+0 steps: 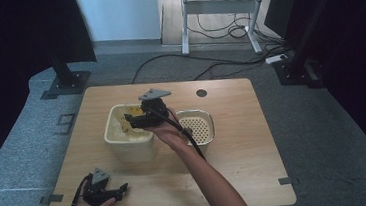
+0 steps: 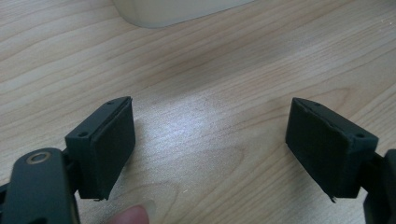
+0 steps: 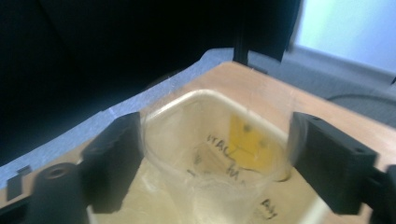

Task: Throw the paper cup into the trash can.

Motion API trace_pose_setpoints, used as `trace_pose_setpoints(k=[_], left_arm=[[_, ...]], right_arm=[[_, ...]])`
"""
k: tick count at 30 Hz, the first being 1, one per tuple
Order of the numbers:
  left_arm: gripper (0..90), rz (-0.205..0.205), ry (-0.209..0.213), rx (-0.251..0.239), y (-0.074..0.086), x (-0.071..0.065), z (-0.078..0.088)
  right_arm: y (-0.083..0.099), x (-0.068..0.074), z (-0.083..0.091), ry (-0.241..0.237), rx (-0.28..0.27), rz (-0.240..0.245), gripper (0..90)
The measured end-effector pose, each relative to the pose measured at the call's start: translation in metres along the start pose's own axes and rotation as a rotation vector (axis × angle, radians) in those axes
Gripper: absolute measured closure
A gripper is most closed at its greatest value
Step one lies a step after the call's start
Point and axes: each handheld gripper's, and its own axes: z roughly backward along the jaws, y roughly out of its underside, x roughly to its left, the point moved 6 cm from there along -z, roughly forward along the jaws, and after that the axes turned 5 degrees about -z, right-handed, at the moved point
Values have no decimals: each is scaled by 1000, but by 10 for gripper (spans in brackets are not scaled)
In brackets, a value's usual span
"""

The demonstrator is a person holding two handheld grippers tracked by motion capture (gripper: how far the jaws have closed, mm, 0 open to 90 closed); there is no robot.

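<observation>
The right gripper (image 1: 139,118) hangs over the cream plastic bin (image 1: 129,138) near the middle of the desk (image 1: 235,153), and in the right gripper view its jaws sit on either side of a clear plastic cup (image 3: 212,154), the walls blurred but apparently pressed between them, so it looks to be grasping the cup over the bin's mouth. Such a thin, slick cup could buckle or slide out if the squeeze is uneven, and it would then fall among the yellow and printed wrappers (image 3: 243,144) already lying in the bin; whether that matters depends on a goal that is not stated. The hand's cable and forearm pass just above the perforated cream basket (image 1: 196,126) standing to the right of the bin, so a careless pull back could nudge the basket across the desk. The left gripper (image 1: 109,191) rests low at the near left corner with its jaws spread wide apart and nothing between them, only bare wood grain; a fingertip (image 2: 135,215) shows at the bottom of the left gripper view. Count: two grippers, one bin, one basket, one cup; the wrappers in the bin are too jumbled to number.
</observation>
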Motion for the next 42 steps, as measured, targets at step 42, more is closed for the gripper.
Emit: trace_pose_setpoints(k=[42], left_arm=[[160, 8, -21, -4, -3, 3, -5]], right_arm=[[151, -115, 230, 245, -177, -84, 223]])
